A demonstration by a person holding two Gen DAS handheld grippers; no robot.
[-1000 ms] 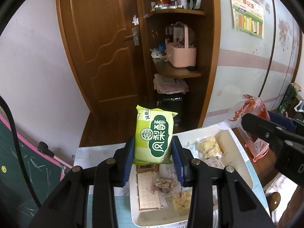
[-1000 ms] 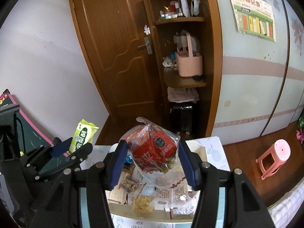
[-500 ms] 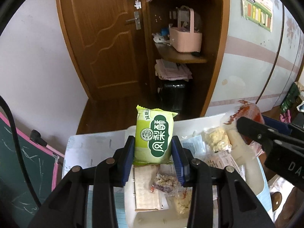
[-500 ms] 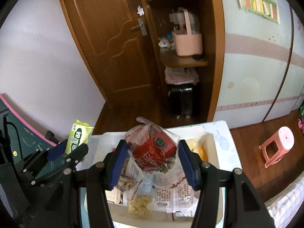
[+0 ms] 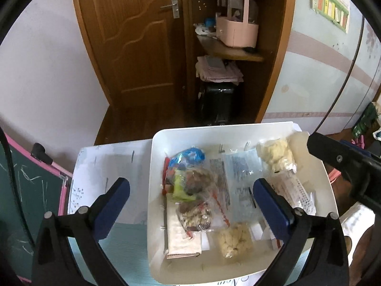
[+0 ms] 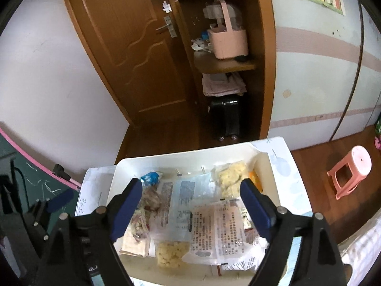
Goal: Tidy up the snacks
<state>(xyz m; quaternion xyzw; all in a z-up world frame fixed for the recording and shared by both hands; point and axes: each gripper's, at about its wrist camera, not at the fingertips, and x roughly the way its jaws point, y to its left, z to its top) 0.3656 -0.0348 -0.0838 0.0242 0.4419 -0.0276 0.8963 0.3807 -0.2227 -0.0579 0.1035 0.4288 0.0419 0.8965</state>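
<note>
Behind the small table (image 5: 112, 162) stand a brown wooden door (image 5: 133, 38) and an open shelf niche with a pink basket (image 5: 237, 32).

The left gripper (image 5: 191, 196) has its blue pads (image 5: 116, 191) spread wide, and nothing is between them. Its jaws have just been opening. The right gripper (image 6: 191, 199) also has its jaws apart and empty, and these too have just been opening.

Under both grippers lies the white tray (image 5: 158, 143), which sits on the table. Many snacks are already in it: a blue and green packet (image 5: 188, 159) at the far left, a clear bag of dark nutty pieces (image 5: 195, 214), a flat pale bar (image 5: 181, 238), a small bag of yellow puffs (image 5: 234, 239) near the front, and another pale puffed snack (image 5: 276, 153) at the far right. Printed wrappers (image 6: 216, 228) lie flat in the middle.

As a judgement, the placing step looks finished for this round, since both grippers hang empty over the full tray. The table beside the tray shows no loose snack in these views, so little seems to remain; whether other snacks wait outside the views cannot be told. The packets lie in a mixed heap, so some sorting may still be wanted.
</note>
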